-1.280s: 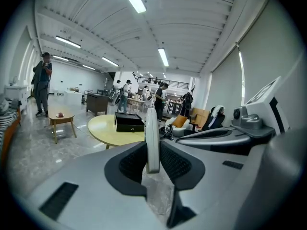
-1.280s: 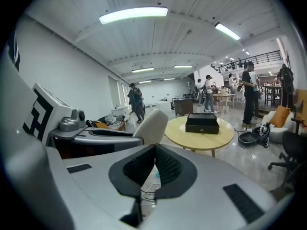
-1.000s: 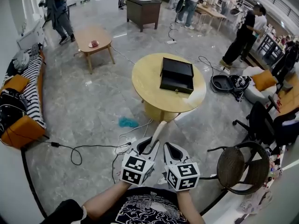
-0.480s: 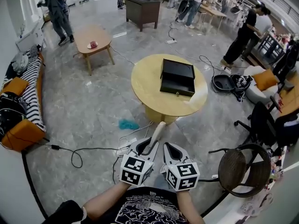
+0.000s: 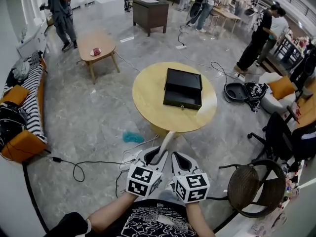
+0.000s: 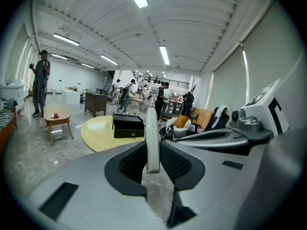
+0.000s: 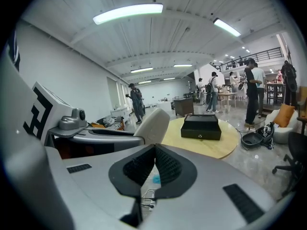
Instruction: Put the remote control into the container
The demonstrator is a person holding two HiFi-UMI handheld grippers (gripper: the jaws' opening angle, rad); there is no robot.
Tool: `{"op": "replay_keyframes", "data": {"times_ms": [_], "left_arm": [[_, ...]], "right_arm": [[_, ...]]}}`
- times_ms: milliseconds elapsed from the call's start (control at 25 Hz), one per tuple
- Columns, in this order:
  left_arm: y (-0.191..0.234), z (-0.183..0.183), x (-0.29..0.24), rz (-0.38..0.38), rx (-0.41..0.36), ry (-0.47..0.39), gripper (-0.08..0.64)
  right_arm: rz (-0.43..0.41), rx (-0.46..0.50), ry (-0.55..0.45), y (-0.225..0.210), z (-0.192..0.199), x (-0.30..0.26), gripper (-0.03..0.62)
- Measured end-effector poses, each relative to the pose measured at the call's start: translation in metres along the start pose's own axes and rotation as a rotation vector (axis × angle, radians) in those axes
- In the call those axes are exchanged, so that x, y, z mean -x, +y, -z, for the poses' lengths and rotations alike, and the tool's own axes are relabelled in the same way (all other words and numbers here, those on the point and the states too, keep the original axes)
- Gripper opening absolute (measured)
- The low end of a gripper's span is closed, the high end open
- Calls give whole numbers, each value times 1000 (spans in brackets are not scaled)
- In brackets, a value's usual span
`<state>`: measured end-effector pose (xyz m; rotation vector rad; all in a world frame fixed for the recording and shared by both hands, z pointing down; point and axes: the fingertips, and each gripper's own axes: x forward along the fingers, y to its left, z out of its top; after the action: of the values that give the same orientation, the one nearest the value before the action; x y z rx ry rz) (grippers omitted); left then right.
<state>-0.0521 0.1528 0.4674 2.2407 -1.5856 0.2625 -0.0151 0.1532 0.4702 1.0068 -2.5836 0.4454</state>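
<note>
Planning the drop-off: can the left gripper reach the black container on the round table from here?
Probably not yet. The left gripper, shut on the remote, is well short of the container; open floor lies between, nothing blocking.

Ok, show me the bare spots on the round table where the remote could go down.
The round table is bare across its left half, up to the black container. A narrower bare strip runs between the container's front and the near rim. The right side is tight: the container sits close to that rim.
</note>
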Motion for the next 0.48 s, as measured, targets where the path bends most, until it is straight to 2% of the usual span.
{"op": "replay_keyframes", "data": {"times_ms": [480], "left_arm": [[-18,-34,-76,-72,-10,15,97]], "right_arm": [[-64,-19,-20,-85,-31,-17,21]]}}
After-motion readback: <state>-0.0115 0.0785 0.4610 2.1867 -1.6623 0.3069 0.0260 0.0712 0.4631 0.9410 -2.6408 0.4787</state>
